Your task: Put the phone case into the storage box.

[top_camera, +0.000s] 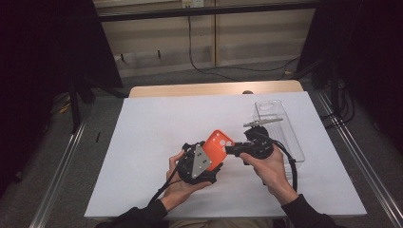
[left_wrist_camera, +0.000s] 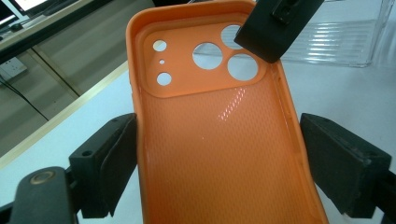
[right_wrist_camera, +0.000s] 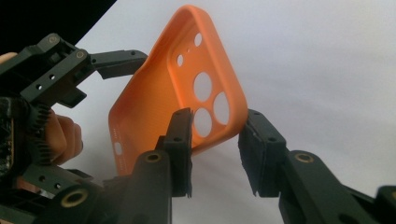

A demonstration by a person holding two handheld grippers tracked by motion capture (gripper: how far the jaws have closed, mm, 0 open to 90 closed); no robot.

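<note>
An orange phone case (top_camera: 219, 142) is held tilted above the white table cover, camera holes uppermost. My left gripper (top_camera: 214, 154) is shut on it: in the left gripper view the two pads press the case's (left_wrist_camera: 215, 140) long side walls, and its hollow inside faces the camera. My right gripper (top_camera: 231, 149) comes in from the right at the case's top corner. In the right gripper view the case (right_wrist_camera: 163, 93) sits between its jaws, and the pads (right_wrist_camera: 184, 140) meet that corner beside the camera holes. One right fingertip (left_wrist_camera: 275, 28) covers part of a hole.
A clear plastic tray (top_camera: 280, 128) lies at the right side of the white table cover (top_camera: 152, 137), just behind the right hand. The wooden table edge (top_camera: 190, 89) runs along the back. Cables trail from both grippers toward the person.
</note>
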